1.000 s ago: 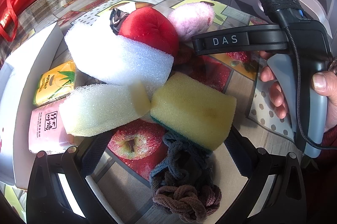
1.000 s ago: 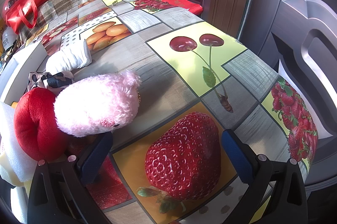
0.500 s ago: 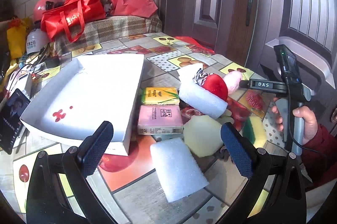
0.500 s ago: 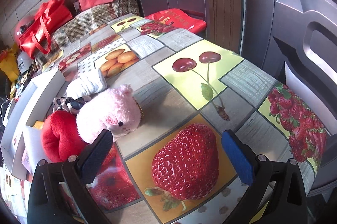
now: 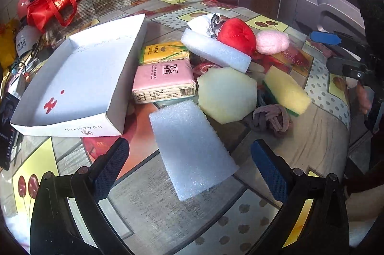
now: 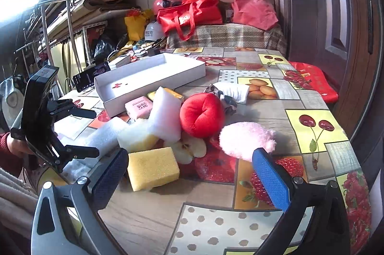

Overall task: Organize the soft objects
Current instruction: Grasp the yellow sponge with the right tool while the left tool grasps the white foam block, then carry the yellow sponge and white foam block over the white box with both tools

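— Foam, sponges and plush toys are seen heaped on the fruit-patterned surface (image 5: 312,142), just beside the open white box (image 5: 79,77). What is held by the left gripper (image 5: 189,168)?

— Nothing is held. Its jaws are spread wide, and the flat white foam slab (image 5: 192,149) is seen lying between and ahead of them on the surface, not touched by either pad.

— And the right gripper (image 6: 192,180)?

— Its jaws are likewise spread and nothing is gripped. The yellow sponge (image 6: 153,168) is seen near the left pad, and the pink plush toy (image 6: 247,139) just above the right pad.

— How is the rest of the pile laid out?

— In the left wrist view, a pink tissue pack (image 5: 164,81) and a yellow tissue pack (image 5: 163,52) are placed against the box wall. A long white foam bar (image 5: 216,51) is leaned across the middle, with the red plush cushion (image 5: 237,35) behind it. A pale hexagonal sponge (image 5: 226,94) is found beside the slab, and a knotted brown cloth (image 5: 272,118) lies near the yellow sponge. The box itself is shown empty.
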Tool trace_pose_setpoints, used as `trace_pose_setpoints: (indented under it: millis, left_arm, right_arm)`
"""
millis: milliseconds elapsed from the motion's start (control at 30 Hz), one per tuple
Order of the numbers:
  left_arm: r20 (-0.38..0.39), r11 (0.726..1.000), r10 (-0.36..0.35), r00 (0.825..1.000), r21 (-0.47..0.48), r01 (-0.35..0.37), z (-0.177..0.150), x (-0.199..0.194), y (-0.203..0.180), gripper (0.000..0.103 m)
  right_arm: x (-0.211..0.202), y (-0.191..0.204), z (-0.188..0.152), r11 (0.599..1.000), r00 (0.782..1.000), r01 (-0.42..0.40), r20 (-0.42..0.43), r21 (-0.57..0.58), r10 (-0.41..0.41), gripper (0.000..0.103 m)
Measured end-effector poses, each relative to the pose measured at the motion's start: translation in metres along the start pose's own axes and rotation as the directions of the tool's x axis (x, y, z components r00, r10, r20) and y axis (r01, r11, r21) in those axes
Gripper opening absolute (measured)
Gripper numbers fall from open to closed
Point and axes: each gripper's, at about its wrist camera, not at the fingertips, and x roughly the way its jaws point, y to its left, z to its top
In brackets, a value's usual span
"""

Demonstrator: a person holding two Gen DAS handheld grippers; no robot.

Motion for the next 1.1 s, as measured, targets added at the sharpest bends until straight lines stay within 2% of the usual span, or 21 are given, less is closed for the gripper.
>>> trace_pose_setpoints:
  millis: [33,100,167,233,300,333,367,400,433,533,600,733,800,900,1000,1100]
  left_arm:
    - [-0.018,1.000,-0.022,1.000,-0.023,0.022,0.001,0.003,0.001,0.102]
    - [-0.051,0.997,-0.057,0.997,-0.049,0.055,0.001,0.010,0.003,0.093]
    - [-0.076,0.997,-0.066,0.995,-0.050,0.062,0.001,0.014,0.003,0.092]
    - [-0.084,0.996,-0.078,0.993,-0.047,0.075,0.001,0.015,0.000,0.086]
    - [-0.085,0.996,-0.084,0.993,-0.035,0.081,0.002,0.015,-0.001,0.083]
    - [-0.087,0.996,-0.084,0.993,-0.028,0.082,0.002,0.016,-0.002,0.082]
    - [-0.087,0.996,-0.084,0.993,-0.021,0.083,0.003,0.016,-0.003,0.075]
    - [-0.086,0.996,-0.084,0.993,-0.012,0.083,0.004,0.016,-0.004,0.072]
    - [-0.085,0.996,-0.091,0.992,-0.005,0.091,0.004,0.016,-0.005,0.071]
    - [-0.067,0.994,-0.107,0.992,0.015,0.108,0.003,0.010,-0.007,0.068]
    - [-0.030,0.995,-0.096,0.995,0.012,0.097,0.001,0.001,-0.004,0.068]
    - [0.121,0.996,-0.066,0.991,-0.045,0.071,-0.001,-0.025,0.011,0.068]
    - [0.221,0.997,0.014,0.975,-0.076,0.003,-0.002,-0.040,0.021,0.068]
    - [0.318,0.984,0.170,0.933,-0.095,-0.147,-0.005,-0.054,0.030,0.069]
    - [0.359,0.974,0.217,0.908,-0.143,-0.176,-0.007,-0.059,0.047,0.069]
    - [0.371,0.957,0.278,0.886,-0.183,-0.224,-0.007,-0.058,0.064,0.069]
  right_arm:
    - [0.004,0.007,-0.001,0.999,0.999,-0.028,-0.016,-0.021,0.028,0.103]
    - [0.016,0.021,-0.002,0.996,0.997,-0.054,-0.057,-0.065,0.050,0.103]
    - [0.031,0.028,-0.003,0.993,0.993,-0.050,-0.115,-0.108,0.037,0.103]
    - [0.045,0.031,-0.004,0.989,0.985,-0.044,-0.169,-0.140,0.020,0.103]
    - [0.050,0.030,-0.006,0.988,0.979,-0.061,-0.202,-0.143,0.031,0.100]
    - [0.053,0.030,-0.006,0.988,0.975,-0.075,-0.216,-0.138,0.044,0.090]
    - [0.056,0.030,-0.006,0.987,0.971,-0.092,-0.231,-0.130,0.060,0.071]
    - [0.058,0.030,-0.007,0.987,0.966,-0.106,-0.247,-0.123,0.073,0.055]
    - [0.058,0.029,-0.009,0.987,0.964,-0.107,-0.255,-0.122,0.073,0.055]
    - [0.049,0.029,-0.009,0.987,0.973,-0.090,-0.223,-0.132,0.059,0.054]
    - [0.040,0.021,-0.005,0.993,0.984,-0.057,-0.175,-0.099,0.039,0.054]
    - [0.007,0.000,0.008,1.000,0.999,0.026,0.025,0.016,-0.026,0.054]
    - [-0.008,-0.002,0.013,0.997,0.988,0.061,0.140,0.054,-0.068,0.055]
    - [-0.014,0.001,0.017,0.991,0.961,0.095,0.250,0.091,-0.115,0.055]
    - [-0.008,0.008,0.018,0.988,0.951,0.102,0.280,0.115,-0.130,0.055]
    - [0.004,0.016,0.021,0.988,0.955,0.087,0.273,0.126,-0.118,0.055]
